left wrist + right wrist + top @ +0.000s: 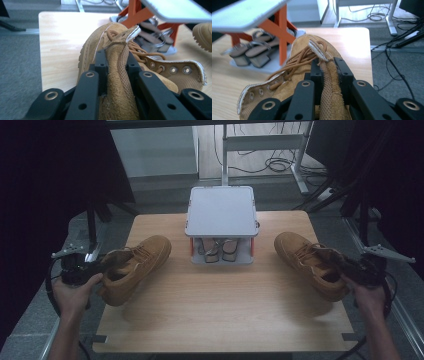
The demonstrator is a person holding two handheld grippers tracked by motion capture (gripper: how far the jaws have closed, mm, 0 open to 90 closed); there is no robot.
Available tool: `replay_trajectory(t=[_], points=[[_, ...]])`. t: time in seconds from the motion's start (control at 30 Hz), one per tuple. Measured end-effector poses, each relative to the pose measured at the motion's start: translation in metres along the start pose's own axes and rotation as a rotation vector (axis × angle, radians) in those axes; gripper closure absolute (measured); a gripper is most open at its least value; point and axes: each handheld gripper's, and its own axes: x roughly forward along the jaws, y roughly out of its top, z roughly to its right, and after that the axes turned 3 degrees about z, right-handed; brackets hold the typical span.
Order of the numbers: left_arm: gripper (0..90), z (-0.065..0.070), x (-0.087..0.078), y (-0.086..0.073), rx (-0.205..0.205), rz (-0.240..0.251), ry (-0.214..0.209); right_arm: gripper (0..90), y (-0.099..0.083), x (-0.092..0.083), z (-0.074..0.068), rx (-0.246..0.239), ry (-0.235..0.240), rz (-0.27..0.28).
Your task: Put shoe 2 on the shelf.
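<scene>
The tabletop (pixel 220 305) holds a rack (pixel 221 212) with sandals (pixel 216 251) under it. A boot (pixel 134 267) sits at its left and another boot (pixel 310 262) at its right. The left tool (pixel 115 65) pinches the left boot's collar. The right tool (pixel 328 69) pinches the right boot's collar.

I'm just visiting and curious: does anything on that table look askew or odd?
Yes: the left boot tips onto its side, pinched by its collar in the left tongs. The right boot is pinched likewise by the right tongs.
</scene>
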Motion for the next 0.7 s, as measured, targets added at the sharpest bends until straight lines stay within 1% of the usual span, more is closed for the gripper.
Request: replay_trajectory(t=[0.07, 0.23, 0.5, 0.6, 0.7], points=[[77.5, 0.000, -0.003, 0.003, -0.006, 0.019, -0.006, 79.0, 0.003, -0.005, -0.002, 0.020, 0.008, 0.026], [77.4, 0.001, -0.009, 0.013, -0.006, 0.055, -0.011, 79.0, 0.012, -0.020, -0.007, 0.062, 0.018, 0.082], [77.4, 0.002, -0.020, 0.025, -0.008, 0.096, -0.017, 78.9, 0.030, -0.038, -0.019, 0.079, 0.016, 0.161], [77.4, 0.003, -0.022, 0.031, -0.019, 0.121, -0.024, 78.8, 0.037, -0.041, -0.023, 0.093, 0.023, 0.191], [77.3, 0.008, -0.022, 0.038, -0.025, 0.149, -0.029, 78.8, 0.044, -0.041, -0.028, 0.105, 0.031, 0.215]])
